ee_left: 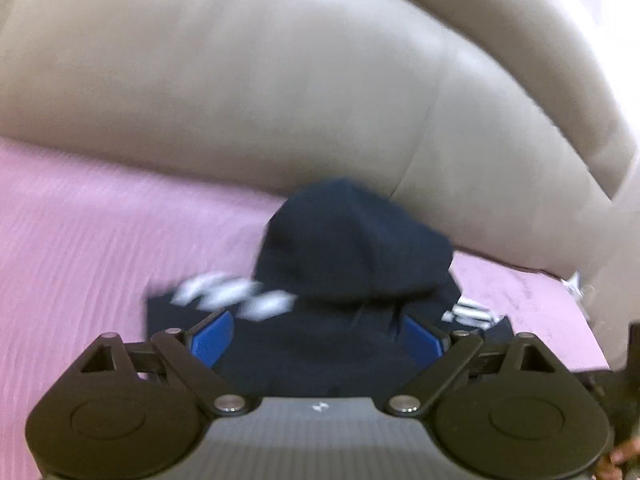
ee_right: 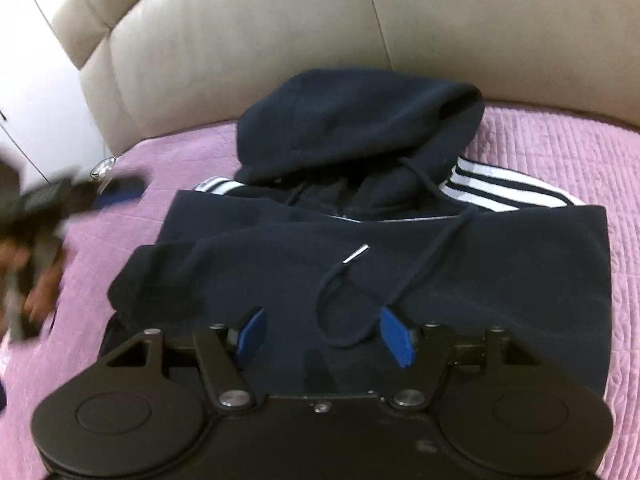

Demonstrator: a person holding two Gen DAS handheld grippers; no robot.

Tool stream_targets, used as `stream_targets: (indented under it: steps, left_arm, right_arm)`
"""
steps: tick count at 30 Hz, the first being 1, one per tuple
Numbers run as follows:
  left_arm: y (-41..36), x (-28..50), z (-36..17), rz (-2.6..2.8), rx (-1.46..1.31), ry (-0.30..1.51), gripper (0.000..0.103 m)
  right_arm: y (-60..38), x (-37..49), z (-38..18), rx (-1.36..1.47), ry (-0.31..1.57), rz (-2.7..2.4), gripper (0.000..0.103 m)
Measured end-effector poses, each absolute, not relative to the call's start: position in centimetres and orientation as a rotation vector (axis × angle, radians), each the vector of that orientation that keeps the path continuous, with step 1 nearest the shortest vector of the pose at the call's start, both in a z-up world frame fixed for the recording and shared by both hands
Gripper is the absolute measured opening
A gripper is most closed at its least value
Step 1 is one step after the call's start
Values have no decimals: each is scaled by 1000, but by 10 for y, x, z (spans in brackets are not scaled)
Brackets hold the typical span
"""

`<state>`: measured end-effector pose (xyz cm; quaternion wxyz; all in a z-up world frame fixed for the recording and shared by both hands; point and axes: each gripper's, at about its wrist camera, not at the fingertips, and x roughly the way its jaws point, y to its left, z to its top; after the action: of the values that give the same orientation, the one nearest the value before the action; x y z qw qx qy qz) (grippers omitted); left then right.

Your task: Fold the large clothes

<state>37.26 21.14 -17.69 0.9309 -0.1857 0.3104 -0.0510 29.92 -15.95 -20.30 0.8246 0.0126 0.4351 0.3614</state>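
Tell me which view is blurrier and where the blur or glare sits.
Left wrist view: blurrier overall, the hoodie and its white stripes smeared; glare streaks on the headboard. Right wrist view: hoodie sharp, only the left gripper at the edge is motion-blurred.

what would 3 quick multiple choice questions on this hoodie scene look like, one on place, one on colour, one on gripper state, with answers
1. Where does the hood lie?
A. tucked under the body
B. at the far end, toward the padded headboard
C. hanging off the bed

2. What colour are the stripes on the hoodie?
A. red
B. yellow
C. white

3. How does the right gripper stand?
A. open, jaws apart over the fabric
B. shut on the drawstring
C. shut on a sleeve

Answers: 1 B, the hood rests beyond the folded body, next to the headboard. 2 C, white bands show beside the hood. 3 A, the blue pads stand apart with the drawstring loose between them.
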Motion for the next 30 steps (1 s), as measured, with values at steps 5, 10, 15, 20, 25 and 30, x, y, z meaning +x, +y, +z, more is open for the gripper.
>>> stream_targets:
  steps: [5,10,15,20,25,30]
  left_arm:
    - [221,465,-157,-292,-271,632,97]
    - [234,547,-172,-360,-362,755,96]
    - [226,594,-203,-364,-335,837,96]
    - [213,614,-226,-384,-345,896,91]
    - [205,595,-211,-388,-261,734,21]
    - [194,545,-170,-474,-170,532,17]
  right_arm:
    - [-170,286,-188,66,875,802,78]
    - [-175,268,-185,93,889,801,78]
    - [-184,264,-192,130,912,737,78]
    - [-195,257,-191,229,913,735,79]
    - [-190,244,-187,146,897,706,79]
    - [-192,236,-180,156,865,701,79]
